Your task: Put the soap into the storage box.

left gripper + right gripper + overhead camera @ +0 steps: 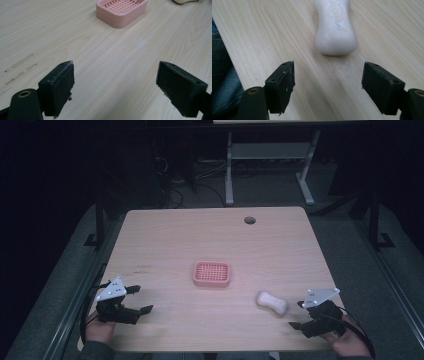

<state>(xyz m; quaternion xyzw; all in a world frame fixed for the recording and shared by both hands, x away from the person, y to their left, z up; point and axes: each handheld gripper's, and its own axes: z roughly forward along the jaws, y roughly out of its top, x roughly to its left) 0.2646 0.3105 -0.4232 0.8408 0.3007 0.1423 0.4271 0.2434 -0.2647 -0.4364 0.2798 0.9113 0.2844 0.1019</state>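
A pink soap dish (212,273) with a grid top sits at the middle of the wooden table (170,240). It lies ahead of the left gripper (115,85), at the top of its view as the soap dish (121,11). A white bar of soap (272,303) lies right of the dish near the front edge. The right gripper (299,314) stands open just behind the soap (335,27), with nothing between its jaws. The left gripper (141,299) rests open at the front left, apart from the dish. A hand holds each gripper.
A round cable hole (249,220) is in the table's far edge. Beyond the table stand white desk legs (229,170) and cables on a dark floor. The person's trouser leg (222,75) shows past the table's front edge.
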